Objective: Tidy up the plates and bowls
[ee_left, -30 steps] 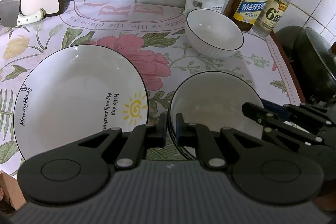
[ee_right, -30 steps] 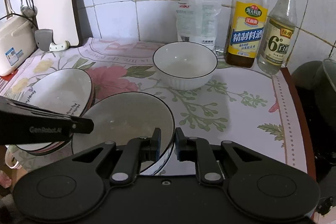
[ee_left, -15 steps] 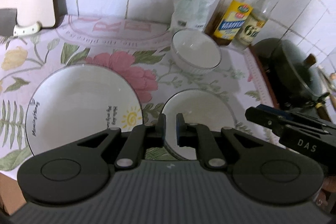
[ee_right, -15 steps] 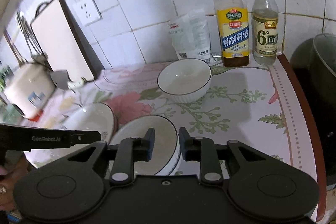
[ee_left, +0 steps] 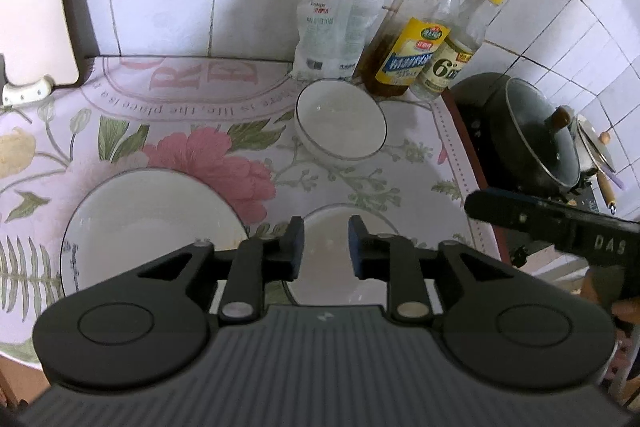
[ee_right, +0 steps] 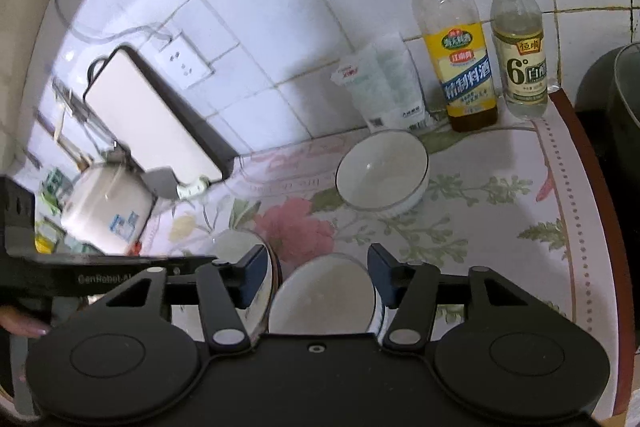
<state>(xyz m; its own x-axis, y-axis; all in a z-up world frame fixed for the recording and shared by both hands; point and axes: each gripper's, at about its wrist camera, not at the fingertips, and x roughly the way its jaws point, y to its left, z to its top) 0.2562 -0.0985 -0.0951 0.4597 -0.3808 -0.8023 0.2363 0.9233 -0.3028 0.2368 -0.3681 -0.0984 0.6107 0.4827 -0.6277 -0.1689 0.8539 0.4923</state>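
Observation:
A large white plate [ee_left: 148,223] with a black rim lies at the front left of the flowered counter; it also shows in the right wrist view [ee_right: 236,247]. A white bowl [ee_left: 324,267] sits just right of it, seen too in the right wrist view [ee_right: 324,291]. A second white bowl [ee_left: 340,125] stands at the back by the bottles, also in the right wrist view [ee_right: 382,173]. My left gripper [ee_left: 323,247] is open and empty, high above the near bowl. My right gripper [ee_right: 316,277] is open and empty, its jaws spread wide above the same bowl.
Two bottles [ee_left: 412,39] [ee_right: 520,27] and a plastic bag [ee_left: 330,35] stand against the tiled wall. A lidded dark pot [ee_left: 528,143] sits on the stove to the right. A cutting board [ee_right: 156,115] leans at the back left, a rice cooker [ee_right: 104,207] beside it.
Both grippers have risen and drawn back from the near bowl. Both have opened, the right one wide. The plate and bowls have stayed in place.

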